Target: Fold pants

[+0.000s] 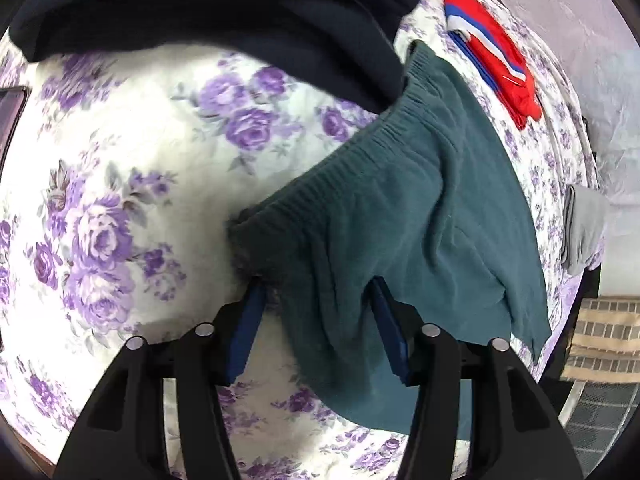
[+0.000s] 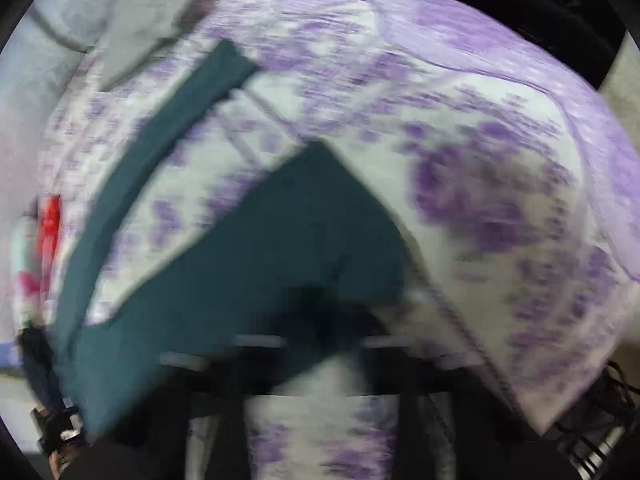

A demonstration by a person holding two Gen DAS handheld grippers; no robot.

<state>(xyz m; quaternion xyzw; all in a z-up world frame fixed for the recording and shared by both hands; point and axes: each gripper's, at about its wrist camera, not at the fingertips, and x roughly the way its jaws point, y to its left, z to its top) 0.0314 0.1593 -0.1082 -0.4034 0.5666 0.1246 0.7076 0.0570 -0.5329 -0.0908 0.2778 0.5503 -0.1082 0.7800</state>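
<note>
Dark green pants [image 1: 400, 208] lie on a white bedspread with purple roses [image 1: 140, 160], their ribbed waistband toward the upper left. My left gripper [image 1: 318, 282] straddles the waistband's near corner. Its blue pads [image 1: 248, 328] stand apart, and a bunch of green cloth hangs between them without being squeezed. The right wrist view is badly blurred. In it my right gripper [image 2: 320, 312] looks shut, with its dark fingers pinching a tented part of the green pants [image 2: 280, 232]. One green leg [image 2: 152, 140] runs up to the left over the bedspread [image 2: 500, 200].
A dark navy garment [image 1: 200, 8] covers the far side of the bed. A red garment with blue and white stripes [image 1: 496, 64] and a grey one [image 1: 584, 232] lie near the bed's right edge, with tiled floor [image 1: 600, 420] beyond. The grey garment [image 2: 144, 28] shows again at the upper left.
</note>
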